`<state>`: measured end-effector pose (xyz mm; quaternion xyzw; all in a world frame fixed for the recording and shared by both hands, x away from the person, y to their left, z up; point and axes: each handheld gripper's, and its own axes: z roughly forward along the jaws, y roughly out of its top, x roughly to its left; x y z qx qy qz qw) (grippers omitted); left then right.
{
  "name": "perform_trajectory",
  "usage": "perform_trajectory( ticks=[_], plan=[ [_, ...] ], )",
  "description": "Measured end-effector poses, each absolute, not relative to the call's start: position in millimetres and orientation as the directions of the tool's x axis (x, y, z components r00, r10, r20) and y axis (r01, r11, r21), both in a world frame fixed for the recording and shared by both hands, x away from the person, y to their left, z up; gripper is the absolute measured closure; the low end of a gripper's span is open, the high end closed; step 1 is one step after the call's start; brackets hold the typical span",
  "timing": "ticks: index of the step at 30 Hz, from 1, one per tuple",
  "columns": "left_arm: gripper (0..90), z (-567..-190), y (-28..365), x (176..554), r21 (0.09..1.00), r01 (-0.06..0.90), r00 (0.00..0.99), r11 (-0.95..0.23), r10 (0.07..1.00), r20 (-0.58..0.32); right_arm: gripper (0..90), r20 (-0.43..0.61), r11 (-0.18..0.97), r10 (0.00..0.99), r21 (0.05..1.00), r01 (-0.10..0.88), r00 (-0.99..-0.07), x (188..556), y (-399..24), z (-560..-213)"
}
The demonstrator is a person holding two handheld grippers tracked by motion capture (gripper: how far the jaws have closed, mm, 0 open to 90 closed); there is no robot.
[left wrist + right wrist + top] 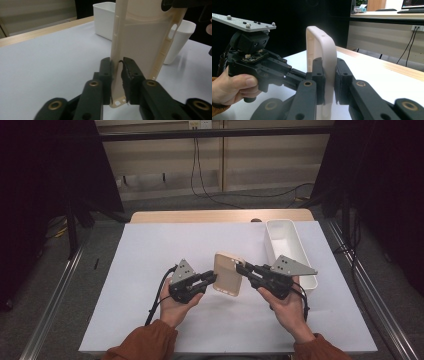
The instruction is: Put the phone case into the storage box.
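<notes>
Basically, table (150,216) first: wooden top, mostly covered by a white sheet (150,320) running almost edge to edge, wood strip showing along the far edge.

White bin (300,252): long, narrow, sits on the sheet at the far-right corner region, long axis running near-to-far, beside the right edge.

Phone case (228,273): beige, soft-looking, held off the sheet around mid-table, slightly right of centre, just left of the bin's near end. Camera cutout end faces the right side.

Left gripper (214,278): comes in from the near-left and has the case's left rim between its jaws. In the left gripper view (117,80) one pad sits against the rim while the other shows a thin gap, so it is loosely on the case wall, not tight.

Right gripper (242,266): comes in from the near-right at the case's upper right corner. In the right gripper view (329,82) both pads press flat on the case's edge (322,50), fully clamped, no gap visible.

Hands: left hand (175,307) and right hand (285,307) near the sheet's near edge.
</notes>
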<state>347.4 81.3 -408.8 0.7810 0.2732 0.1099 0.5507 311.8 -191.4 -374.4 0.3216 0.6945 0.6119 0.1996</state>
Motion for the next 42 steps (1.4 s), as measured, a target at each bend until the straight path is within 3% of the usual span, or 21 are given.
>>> perform_trajectory(
  ticks=[9,17,20,34,42],
  plan=[
    [53.2,-408,84,349,0.926,0.313,0.820,-0.211,0.553,-0.151,80.6,0.112,0.049,0.684,0.979,0.198,-0.721,313,-194,-375],
    [29.2,-409,84,352,0.931,0.283,0.818,-0.229,0.566,-0.109,80.6,0.115,0.046,0.684,0.979,0.200,-0.720,315,-196,-375],
    [8.9,-410,81,352,0.924,0.281,0.805,-0.259,0.588,-0.080,80.6,0.113,0.048,0.685,0.979,0.200,-0.720,315,-197,-375],
    [3.0,-409,82,351,0.932,0.257,0.854,-0.257,0.512,-0.094,80.6,0.115,0.043,0.681,0.980,0.196,-0.723,315,-199,-375],
    [3.6,-410,83,353,0.934,0.233,0.830,-0.272,0.556,-0.045,80.5,0.122,0.035,0.683,0.979,0.200,-0.720,316,-204,-375]
  ],
)
